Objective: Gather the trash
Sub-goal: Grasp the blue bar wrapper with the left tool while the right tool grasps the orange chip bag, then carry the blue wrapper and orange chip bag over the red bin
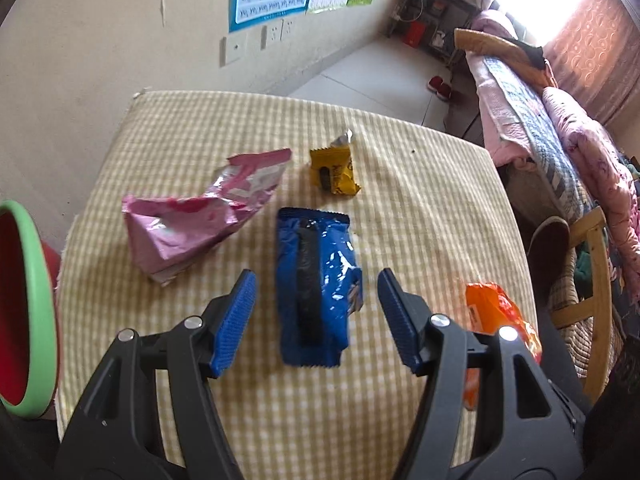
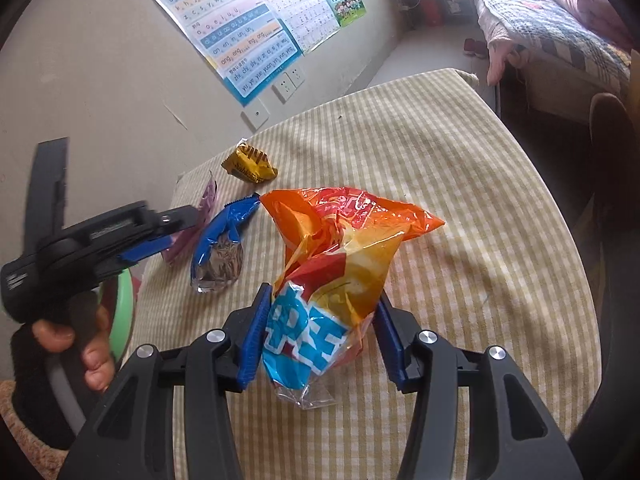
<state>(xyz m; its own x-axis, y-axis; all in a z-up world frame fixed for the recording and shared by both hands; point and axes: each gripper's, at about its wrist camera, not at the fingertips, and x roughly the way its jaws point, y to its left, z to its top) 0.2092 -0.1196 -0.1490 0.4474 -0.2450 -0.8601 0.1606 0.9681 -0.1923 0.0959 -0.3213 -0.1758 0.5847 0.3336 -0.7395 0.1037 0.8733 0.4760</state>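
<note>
Beside the blue wrapper (image 2: pixel 224 236) on the worktop (image 2: pixel 460 208), my right gripper (image 2: pixel 322 336) jaws pinch the puffy orange bag (image 2: pixel 340 256); it may slip. Left gripper (image 1: pixel 316 320) jaws hang spread above the blue wrapper.

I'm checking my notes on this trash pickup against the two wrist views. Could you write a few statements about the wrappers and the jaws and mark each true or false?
1. The right gripper has its jaws closed on the orange snack bag. True.
2. The left gripper already grips the blue wrapper. False: its jaws stand open, one on each side of the wrapper, which lies flat on the checked cloth.
3. The yellow wrapper lies farther from the left gripper than the blue one. True.
4. The pink bag is inside the green-rimmed bin. False: it lies on the cloth, beside the blue wrapper.
5. Four pieces of trash are visible. True.
</note>
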